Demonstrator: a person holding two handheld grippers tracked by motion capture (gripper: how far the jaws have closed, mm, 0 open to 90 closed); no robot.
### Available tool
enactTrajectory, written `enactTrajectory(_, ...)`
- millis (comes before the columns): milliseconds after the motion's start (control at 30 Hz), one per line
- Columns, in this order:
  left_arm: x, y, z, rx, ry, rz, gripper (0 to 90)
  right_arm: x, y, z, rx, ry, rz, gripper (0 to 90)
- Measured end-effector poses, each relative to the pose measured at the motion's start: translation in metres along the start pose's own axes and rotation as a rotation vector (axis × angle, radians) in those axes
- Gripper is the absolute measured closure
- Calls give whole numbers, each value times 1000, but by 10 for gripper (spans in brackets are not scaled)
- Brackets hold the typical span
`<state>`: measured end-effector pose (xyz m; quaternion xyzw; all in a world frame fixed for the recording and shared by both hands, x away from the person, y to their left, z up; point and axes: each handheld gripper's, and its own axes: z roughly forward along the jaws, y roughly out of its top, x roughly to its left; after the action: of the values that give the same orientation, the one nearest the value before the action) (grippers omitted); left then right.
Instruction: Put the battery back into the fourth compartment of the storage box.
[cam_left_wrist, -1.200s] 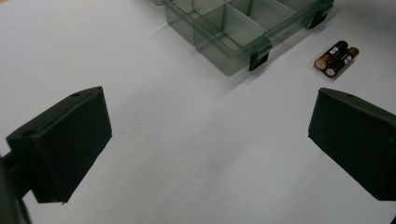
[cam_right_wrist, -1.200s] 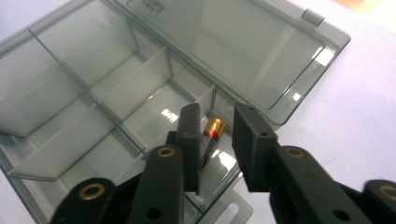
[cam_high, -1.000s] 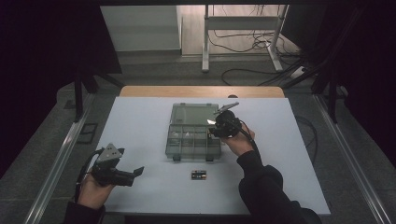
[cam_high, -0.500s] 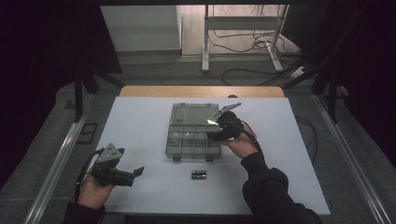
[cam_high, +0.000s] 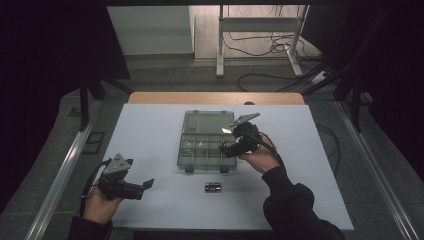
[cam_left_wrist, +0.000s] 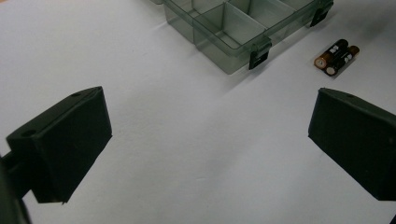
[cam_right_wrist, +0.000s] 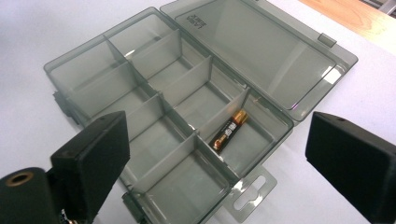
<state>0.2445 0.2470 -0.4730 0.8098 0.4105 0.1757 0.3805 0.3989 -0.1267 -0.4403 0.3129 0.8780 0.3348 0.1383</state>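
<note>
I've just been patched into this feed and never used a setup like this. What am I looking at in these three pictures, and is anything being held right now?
No robot arm here: a person holds a two-jaw tool in each hand. The high view looks down on the white table. The other two pictures come from cameras riding on each tool, looking along its black jaws.

On the table lies a clear compartment box with its lid open. One battery lies in a compartment. Two more batteries lie on the table in front of the box.

The right gripper hovers over the box, its jaws just opened and empty. The left gripper is open and empty too, near the table's front left.

Organizer box (cam_right_wrist: 168, 93) smoky grey, see-through — battery (cam_right_wrist: 228, 130) black, copper-tipped — table (cam_high: 150, 130) white.
</note>
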Motion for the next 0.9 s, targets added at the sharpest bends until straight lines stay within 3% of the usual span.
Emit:
enactTrajectory(233,0,0,0,0,0,0,0,10,-3,-6,-2,6,-53,0)
enactTrajectory(733,0,0,0,1,0,0,0,30,-14,-15,25,43,-109,0)
enactTrajectory(900,0,0,0,2,-1,0,0,36,-17,-16,41,58,-101,0)
